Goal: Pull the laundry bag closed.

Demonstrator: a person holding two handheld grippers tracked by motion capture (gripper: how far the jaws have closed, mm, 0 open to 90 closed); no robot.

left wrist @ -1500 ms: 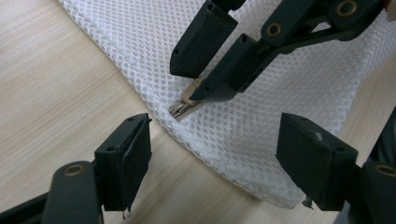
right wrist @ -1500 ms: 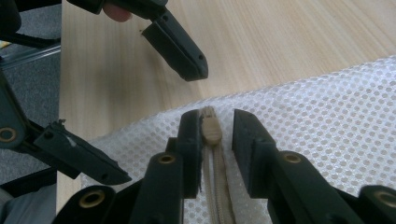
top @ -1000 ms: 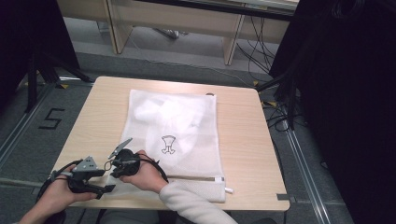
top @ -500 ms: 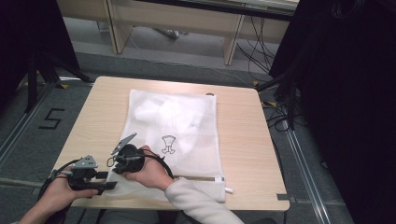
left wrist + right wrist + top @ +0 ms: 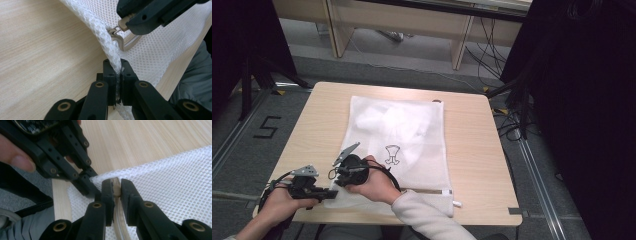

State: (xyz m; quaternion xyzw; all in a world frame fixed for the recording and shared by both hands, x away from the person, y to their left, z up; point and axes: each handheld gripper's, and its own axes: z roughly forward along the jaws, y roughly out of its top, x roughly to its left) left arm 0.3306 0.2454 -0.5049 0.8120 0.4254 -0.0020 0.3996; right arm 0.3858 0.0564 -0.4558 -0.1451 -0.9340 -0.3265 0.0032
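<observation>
We are working on the white mesh laundry bag (image 5: 397, 145), lying flat on the counter (image 5: 472, 150). At its near left corner we are pinching the zipper pull (image 5: 123, 23) with the right gripper (image 5: 116, 188), jaws clamped on it, while the left gripper (image 5: 117, 75) is clamping the bag's edge. The mesh looks light, soft and floppy, so we are anchoring it beside the zipper.
</observation>
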